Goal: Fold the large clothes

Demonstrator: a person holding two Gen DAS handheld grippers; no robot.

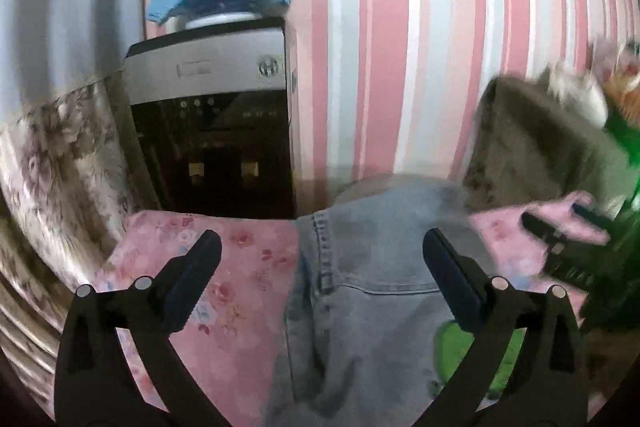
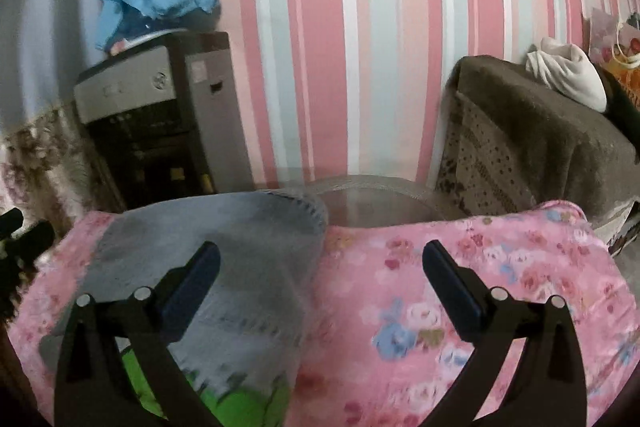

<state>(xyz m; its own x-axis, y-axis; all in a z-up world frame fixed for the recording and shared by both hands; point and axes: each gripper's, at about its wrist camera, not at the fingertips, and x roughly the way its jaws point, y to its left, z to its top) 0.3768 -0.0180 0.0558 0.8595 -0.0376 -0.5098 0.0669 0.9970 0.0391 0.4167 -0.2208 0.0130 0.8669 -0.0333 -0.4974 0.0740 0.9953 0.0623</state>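
Both grippers, left gripper [image 1: 322, 251] and right gripper [image 2: 320, 263], hover with jaws spread wide, empty, above the grey jeans [image 1: 360, 291] folded on the pink floral cloth [image 2: 460, 287]. Unheld, the denim fold could spring open or slide off.

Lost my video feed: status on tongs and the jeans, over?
Left tongs open, empty. Right tongs open, empty. Jeans lying on pink floral cover, unheld. Nothing in the way.
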